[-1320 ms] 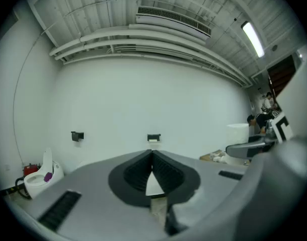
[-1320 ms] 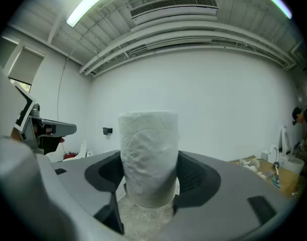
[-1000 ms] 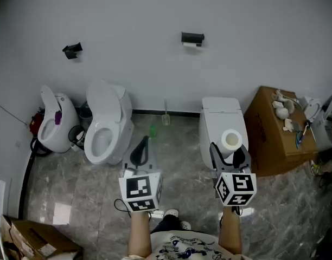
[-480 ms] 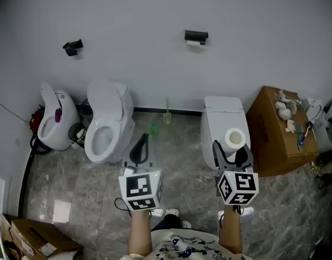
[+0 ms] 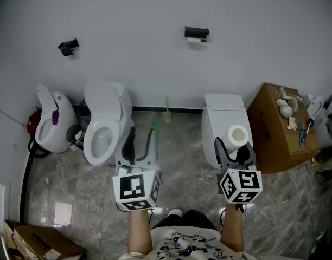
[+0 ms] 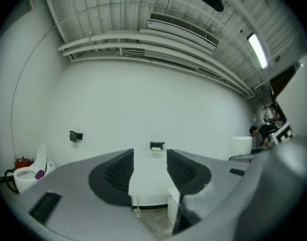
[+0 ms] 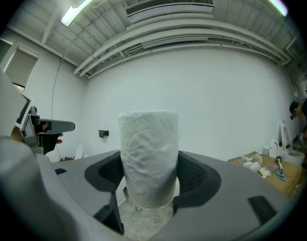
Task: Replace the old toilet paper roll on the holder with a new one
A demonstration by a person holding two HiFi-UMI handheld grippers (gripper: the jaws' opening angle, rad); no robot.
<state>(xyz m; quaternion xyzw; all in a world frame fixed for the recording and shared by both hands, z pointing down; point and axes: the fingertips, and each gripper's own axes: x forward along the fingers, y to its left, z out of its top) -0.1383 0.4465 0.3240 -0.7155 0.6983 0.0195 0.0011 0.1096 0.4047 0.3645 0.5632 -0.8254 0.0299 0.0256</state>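
Note:
The black paper holder (image 5: 196,33) hangs high on the white wall, with a thin white remnant of the old roll under it. It shows small and straight ahead in the left gripper view (image 6: 156,145). My right gripper (image 5: 234,146) is shut on the new white toilet paper roll (image 5: 237,135), which stands upright between the jaws (image 7: 148,157). My left gripper (image 5: 141,138) is open. Its jaws have just been opening, and nothing is between them (image 6: 149,159). Both grippers point level at the wall, well short of the holder.
Two open toilets (image 5: 103,121) (image 5: 49,121) stand at the left, a closed white toilet (image 5: 224,115) under the right gripper. A cardboard box (image 5: 277,129) with small items sits at the right. A second black fitting (image 5: 68,46) is on the wall. A toilet brush (image 5: 166,115) stands by the baseboard.
The left gripper's jaws went from shut to open. Both grippers edged forward toward the wall, the roll still held in the right one.

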